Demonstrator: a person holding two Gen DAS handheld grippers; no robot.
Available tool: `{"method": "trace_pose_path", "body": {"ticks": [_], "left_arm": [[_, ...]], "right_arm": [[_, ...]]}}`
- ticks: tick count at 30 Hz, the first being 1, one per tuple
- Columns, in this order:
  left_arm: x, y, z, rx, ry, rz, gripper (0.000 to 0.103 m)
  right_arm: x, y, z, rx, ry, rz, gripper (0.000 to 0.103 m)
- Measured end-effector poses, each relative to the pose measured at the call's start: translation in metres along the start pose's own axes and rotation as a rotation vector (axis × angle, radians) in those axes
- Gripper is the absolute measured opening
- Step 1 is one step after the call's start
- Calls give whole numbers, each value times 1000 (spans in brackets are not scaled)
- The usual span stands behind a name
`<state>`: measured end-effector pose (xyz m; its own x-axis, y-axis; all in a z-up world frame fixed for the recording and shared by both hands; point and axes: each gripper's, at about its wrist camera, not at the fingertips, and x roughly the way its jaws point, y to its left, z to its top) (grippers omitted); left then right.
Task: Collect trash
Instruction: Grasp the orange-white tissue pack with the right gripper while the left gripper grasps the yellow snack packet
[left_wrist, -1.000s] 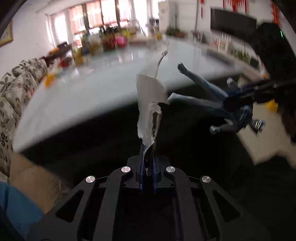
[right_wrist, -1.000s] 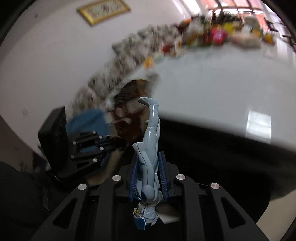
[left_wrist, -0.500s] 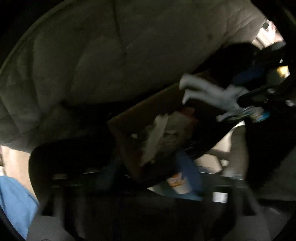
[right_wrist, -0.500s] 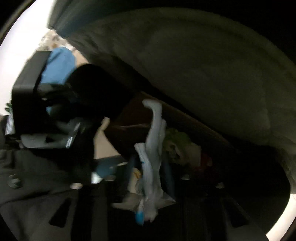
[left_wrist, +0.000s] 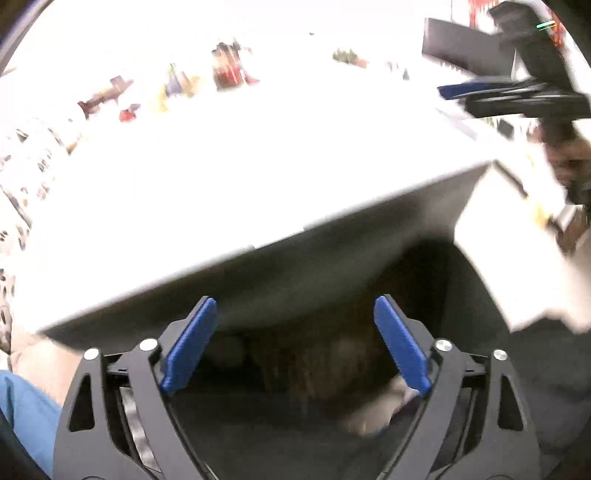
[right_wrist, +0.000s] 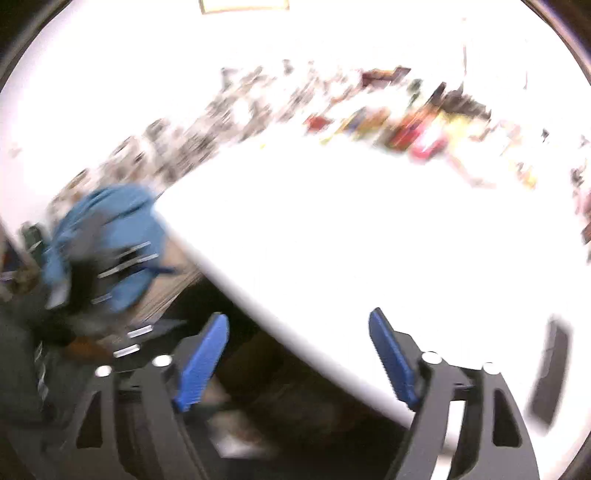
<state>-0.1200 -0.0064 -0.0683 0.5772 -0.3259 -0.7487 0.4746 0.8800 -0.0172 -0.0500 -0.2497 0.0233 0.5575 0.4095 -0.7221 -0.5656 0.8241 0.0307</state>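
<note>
Paper scrap and toy figure are gone from the jaws since a second ago; both jaw sets have just been opening, nothing between them. Dropped trash presumably sits in the dark bin (left_wrist: 321, 369) below, near side; contents blurred. Left hand-held gripper (left_wrist: 295, 343) released, right hand-held gripper (right_wrist: 299, 360) released, above the white surface (left_wrist: 221, 177) edge. Drop step done; next: find remaining trash on surface.

Left gripper (left_wrist: 295, 343): jaws spread wide, just been opening, nothing between blue pads (left_wrist: 190, 345). Right gripper (right_wrist: 297, 360): jaws spread wide, just been opening, nothing between pads. Both angled downward. Blue sleeve (right_wrist: 107, 236) behind left gripper, blurred.
</note>
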Motion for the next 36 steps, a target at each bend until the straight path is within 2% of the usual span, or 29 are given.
{"method": "trace_pose_path", "body": {"ticks": [3,4,5,7,9,10,13,15,17,18,19,20,21,24,29,31,36], "left_arm": [[-18,17,38,-59,-111,23,88],[-22,23,45,-78,-125,25,88],[-21,27,52,-101,-137,24,88],[-14,31,64,-142,-144,16,88],[-7,36,73,-164,-143,17,88],[0,37,77,-169,-135,18,88],[14,37,75,-165,-107,16,88],[24,36,81,-163,-84,1,88],[28,35,82,-161,-73,-5,88],[31,35,84,-159,-70,-11,88],[31,32,83,-157,-70,-14,88],[32,30,84,-155,-71,-22,88],[34,28,84,-152,-66,-28,88],[35,23,88,-135,-75,-17,88],[41,42,106,-109,-109,74,88],[55,66,123,-139,-97,141,88],[113,137,182,-222,-29,247,88]], "right_arm": [[43,-68,53,31,-3,-151,98],[58,-82,73,45,10,-178,98],[82,-114,90,66,34,-211,98],[112,-155,107,99,70,-255,98],[140,-196,120,193,95,-235,98],[149,-204,120,236,94,-204,98],[173,-247,128,400,77,-71,98],[184,-259,134,455,84,-55,98],[208,-278,127,586,135,27,94],[218,-279,122,628,172,54,79],[220,-275,122,619,143,72,76],[225,-269,124,601,164,96,60],[225,-259,126,584,169,110,58],[206,-232,128,519,145,88,35],[144,-190,101,472,76,130,30],[120,-171,89,442,53,137,30],[55,-129,58,389,-35,163,30]]}}
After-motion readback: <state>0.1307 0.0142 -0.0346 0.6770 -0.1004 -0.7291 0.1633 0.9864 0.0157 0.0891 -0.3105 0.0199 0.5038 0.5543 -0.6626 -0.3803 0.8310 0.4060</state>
